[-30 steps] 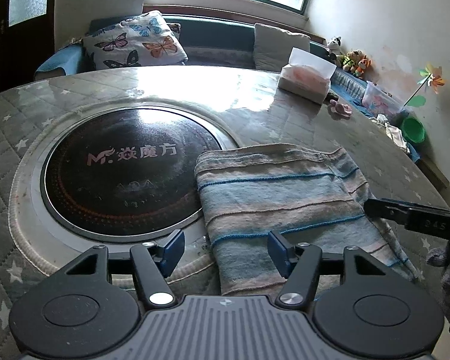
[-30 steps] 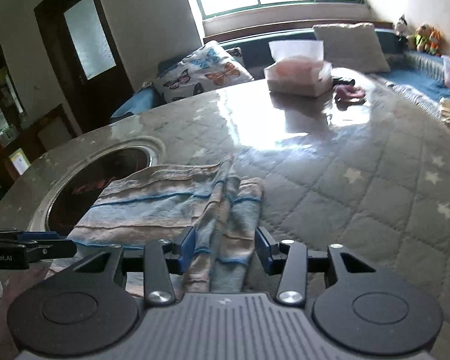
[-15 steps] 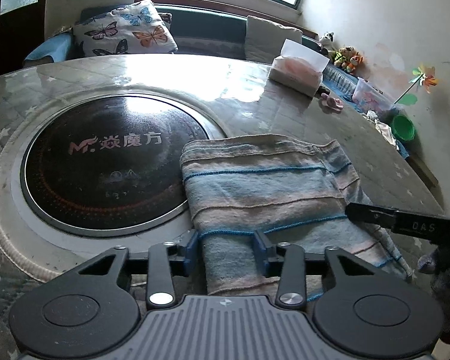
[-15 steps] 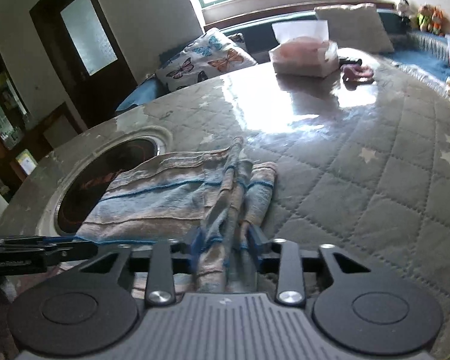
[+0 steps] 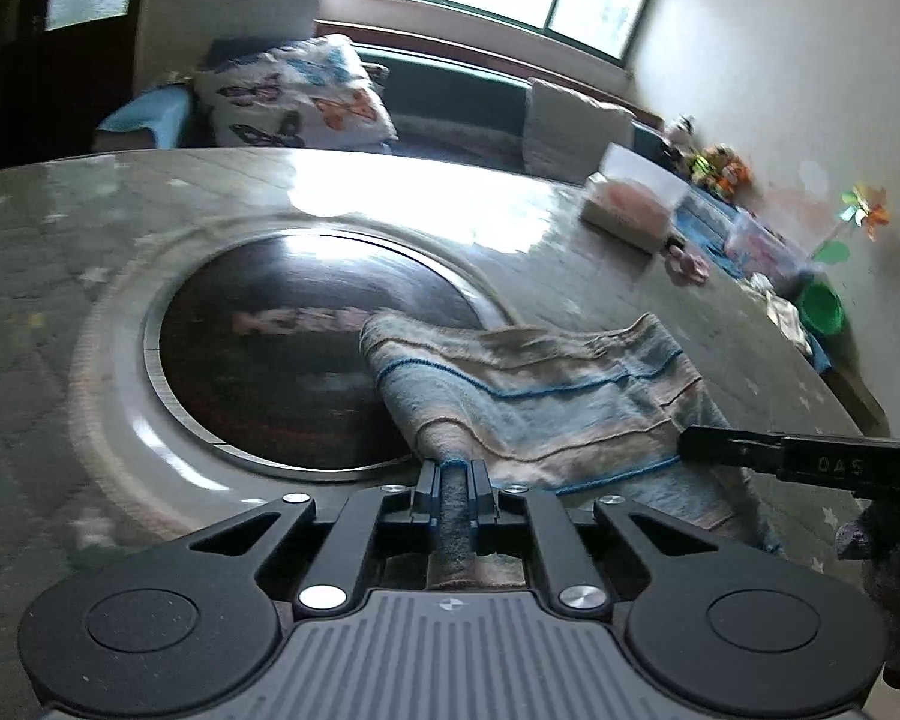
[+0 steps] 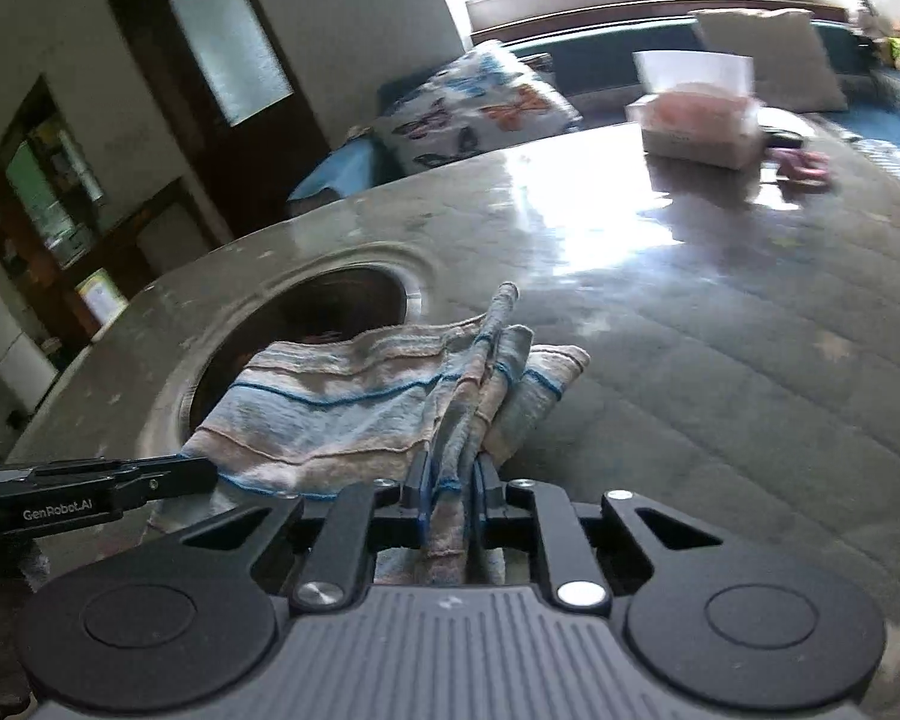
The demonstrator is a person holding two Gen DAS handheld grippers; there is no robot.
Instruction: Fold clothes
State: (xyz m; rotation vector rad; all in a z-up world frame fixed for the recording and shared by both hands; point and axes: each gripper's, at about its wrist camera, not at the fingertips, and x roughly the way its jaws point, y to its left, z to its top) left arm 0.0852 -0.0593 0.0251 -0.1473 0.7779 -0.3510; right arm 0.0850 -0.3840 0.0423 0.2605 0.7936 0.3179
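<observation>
A striped blue and beige cloth (image 5: pixel 540 396) lies on the quilted table cover, its left edge over the round dark cooktop (image 5: pixel 282 360). My left gripper (image 5: pixel 455 468) pinches the cloth's near left corner, and its jaws are still closing with the fabric pressed between the pads. The right wrist view shows the cloth (image 6: pixel 342 396) bunched into folds at its right side. My right gripper (image 6: pixel 453 471) grips that bunched near edge, jaws also closing on the fabric. The near edge is lifted off the table. Each wrist view shows a finger of the other gripper: the right gripper's finger (image 5: pixel 750 453) and the left gripper's finger (image 6: pixel 120 480).
A tissue box (image 6: pixel 699 126) and a small pink item (image 6: pixel 801 165) sit at the far side of the round table (image 6: pixel 720 360). A butterfly pillow (image 5: pixel 300 96) rests on the bench behind. A green bowl (image 5: pixel 822 306) and clutter stand by the right wall.
Both grippers went from open around the cloth's near edge to shut on it. They rose and moved forward, and the near edge has come up with them.
</observation>
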